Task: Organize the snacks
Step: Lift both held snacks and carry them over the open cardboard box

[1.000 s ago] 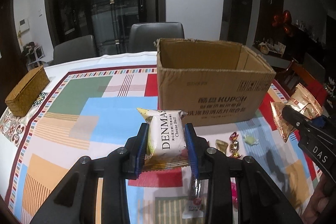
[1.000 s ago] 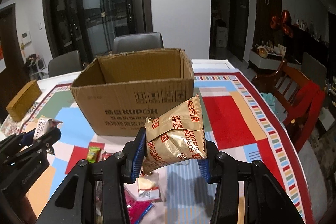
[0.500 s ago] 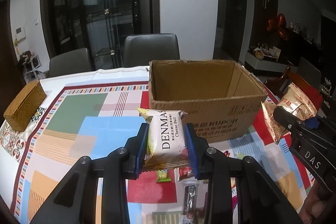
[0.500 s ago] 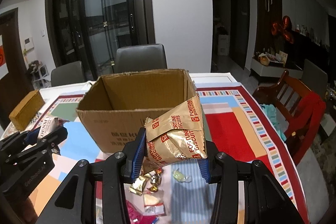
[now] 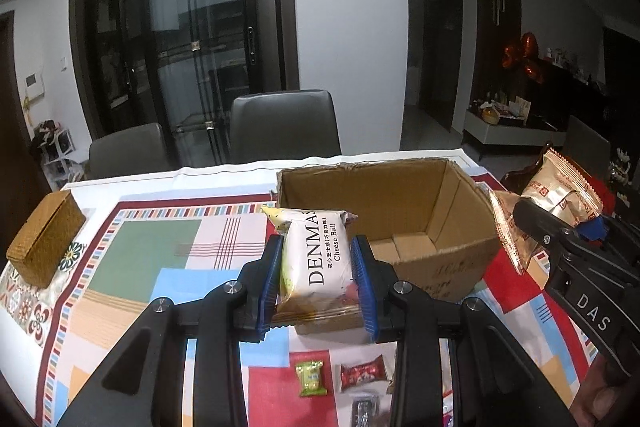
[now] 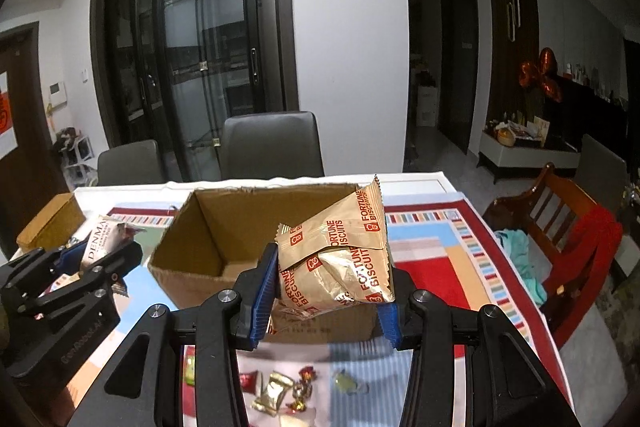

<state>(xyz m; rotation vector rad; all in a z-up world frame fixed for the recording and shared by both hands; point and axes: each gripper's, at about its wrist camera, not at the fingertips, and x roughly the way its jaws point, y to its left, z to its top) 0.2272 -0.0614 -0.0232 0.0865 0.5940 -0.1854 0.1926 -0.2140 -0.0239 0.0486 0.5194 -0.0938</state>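
The left gripper (image 5: 318, 283) clamps a white Denmas cheese ball packet (image 5: 316, 259) by its 2 long edges, long axis pointing ahead toward the open cardboard box (image 5: 440, 223). The right gripper (image 6: 326, 293) pinches a crumpled Fortune Biscuits bag (image 6: 340, 255), tilted up to the right. Both are carried above the near rim, likely for dropping inside, while loose candies (image 6: 280, 393) lie on the patterned tablecloth (image 5: 140, 259).
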